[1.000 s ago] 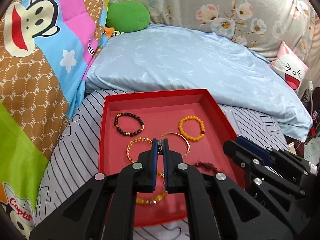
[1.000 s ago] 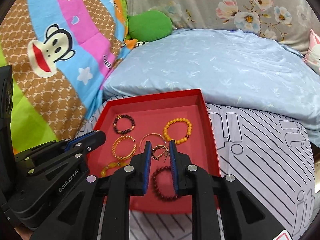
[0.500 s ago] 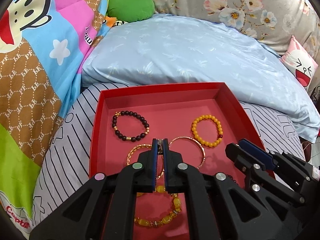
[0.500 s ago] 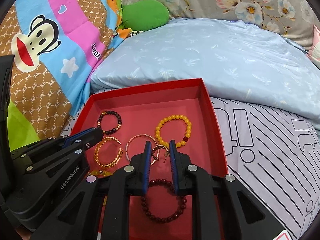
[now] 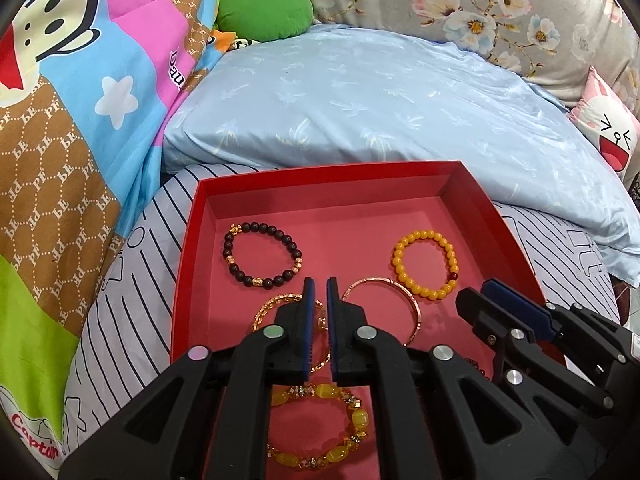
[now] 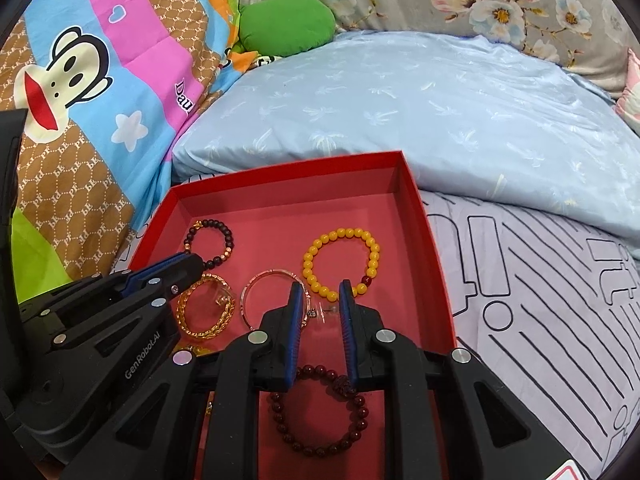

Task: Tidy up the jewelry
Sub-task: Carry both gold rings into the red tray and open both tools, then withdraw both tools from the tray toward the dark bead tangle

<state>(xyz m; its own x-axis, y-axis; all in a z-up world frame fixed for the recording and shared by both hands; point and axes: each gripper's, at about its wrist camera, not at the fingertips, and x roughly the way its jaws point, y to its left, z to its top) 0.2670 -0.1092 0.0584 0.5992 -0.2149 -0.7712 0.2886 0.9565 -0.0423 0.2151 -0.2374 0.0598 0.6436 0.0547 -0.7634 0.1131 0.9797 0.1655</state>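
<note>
A red tray (image 5: pixel 320 172) on the bed holds several bracelets: dark beads (image 5: pixel 262 254), orange beads (image 5: pixel 424 266), a rose-gold bangle (image 5: pixel 384 304), a gold chain (image 5: pixel 280 308), yellow stones (image 5: pixel 320 428) and dark red beads (image 6: pixel 320 412). My left gripper (image 5: pixel 320 285) hangs low over the gold chain. Its jaws are opening, a narrow gap with nothing pinched, and a small gold earring (image 5: pixel 322 322) lies under them. My right gripper (image 6: pixel 321 290) is beside the bangle. Its jaws are opening too, and a thin hoop earring (image 6: pixel 316 313) lies loose between them.
A pale blue pillow (image 5: pixel 380 100) lies just behind the tray. A cartoon-print quilt (image 5: pixel 80 140) rises on the left, and a green cushion (image 5: pixel 264 10) sits at the back. Striped bedding (image 6: pixel 540 300) spreads to the right of the tray.
Both grippers sank closer to the tray floor. Each had a small earring pinched at its tips; both sets of jaws have parted and the earrings now lie in the tray.
</note>
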